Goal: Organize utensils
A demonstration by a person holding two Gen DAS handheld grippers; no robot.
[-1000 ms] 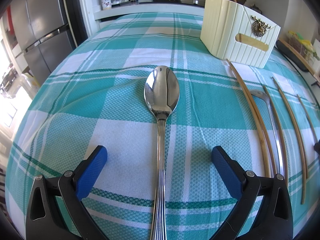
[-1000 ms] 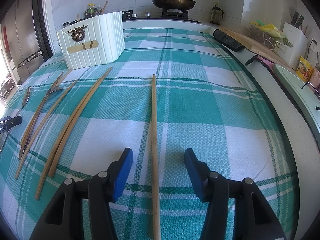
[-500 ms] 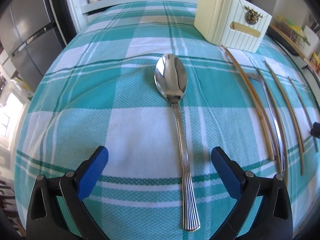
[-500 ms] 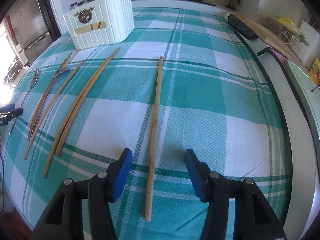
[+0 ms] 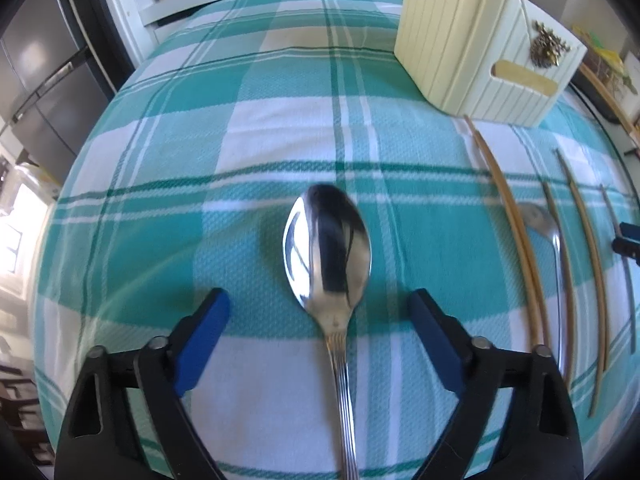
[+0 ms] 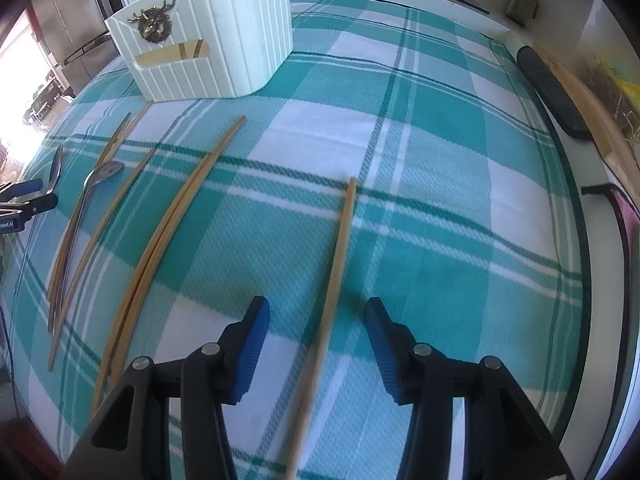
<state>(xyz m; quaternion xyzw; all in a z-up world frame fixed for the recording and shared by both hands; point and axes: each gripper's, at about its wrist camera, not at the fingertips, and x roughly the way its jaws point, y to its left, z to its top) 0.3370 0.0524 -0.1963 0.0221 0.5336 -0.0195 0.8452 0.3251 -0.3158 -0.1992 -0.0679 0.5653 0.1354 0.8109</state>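
A steel spoon [image 5: 328,248] lies bowl-away on the checked cloth. My left gripper [image 5: 320,312] is open, its blue fingers either side of the spoon's neck, not touching it. A single wooden chopstick [image 6: 336,276] lies lengthwise between the fingers of my open right gripper [image 6: 316,320]. A cream ribbed utensil box [image 6: 208,36] stands at the back; it also shows in the left wrist view [image 5: 480,36]. A chopstick pair [image 6: 172,232] lies to the left of the single chopstick.
More chopsticks and a second steel utensil [image 6: 80,216] lie in a row between the two grippers, also in the left wrist view [image 5: 556,264]. A long dark object [image 6: 552,92] lies along the right table edge. A fridge [image 5: 36,64] stands at the left.
Both grippers moved forward and lower over their utensils. The spoon's neck now sits between the left fingers, and the chopstick runs between the right fingers. Both stayed open.
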